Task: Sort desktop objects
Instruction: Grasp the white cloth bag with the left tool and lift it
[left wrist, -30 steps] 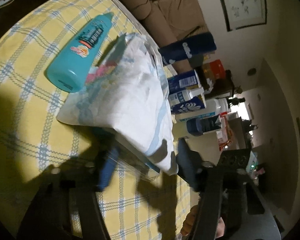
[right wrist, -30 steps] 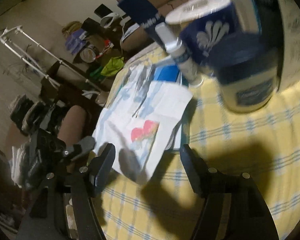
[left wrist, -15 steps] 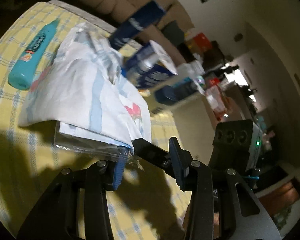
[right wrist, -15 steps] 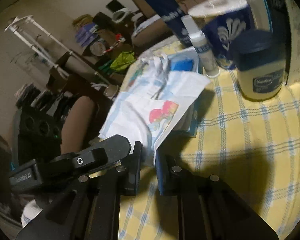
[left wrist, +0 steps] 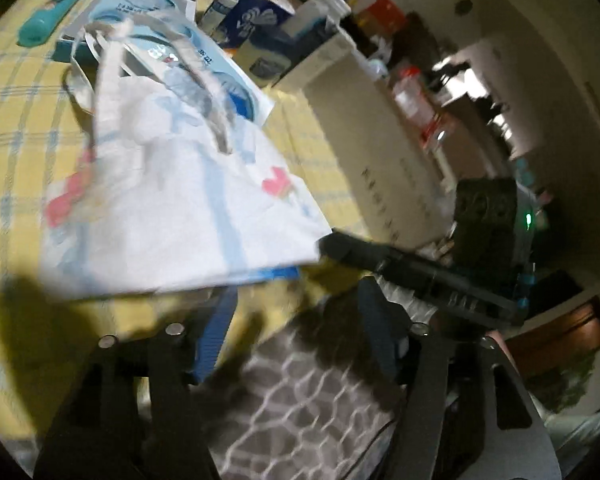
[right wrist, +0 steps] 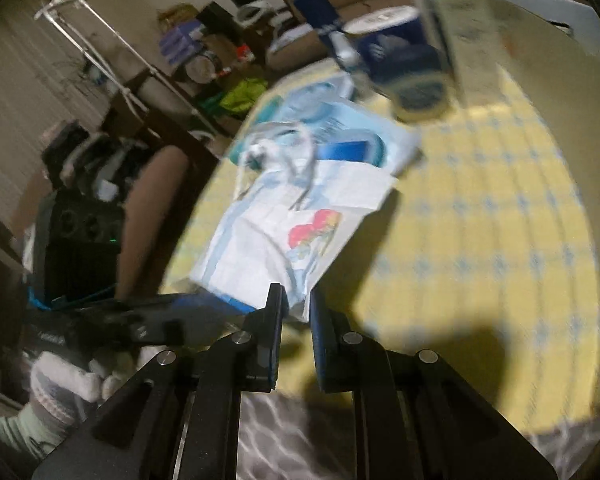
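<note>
A white paper bag [left wrist: 172, 200] with red prints and string handles lies slanted over the yellow checked tablecloth [left wrist: 16, 128], its near corner raised. My right gripper [right wrist: 296, 308] is shut on that corner of the bag [right wrist: 284, 236]; it appears in the left wrist view as a dark bar [left wrist: 384, 264]. My left gripper [left wrist: 300, 324] sits just under the bag's near edge. Its jaws are opening and its blue pads [left wrist: 218, 332] press on nothing. A blue and white flat packet [left wrist: 224, 80] lies behind the bag.
A teal tube [left wrist: 52, 12] lies at the far left of the table. A dark blue roll [right wrist: 392, 40], a cream jar [right wrist: 418, 98], a small white bottle [left wrist: 224, 4] and a tall carton [right wrist: 456, 28] stand at the back. A patterned grey cloth [left wrist: 312, 404] lies below the table's near edge.
My right gripper shut on the bag's corner and drew it toward the table's near edge. My left gripper let go of the stack and backed away. The blue and white packet is uncovered.
</note>
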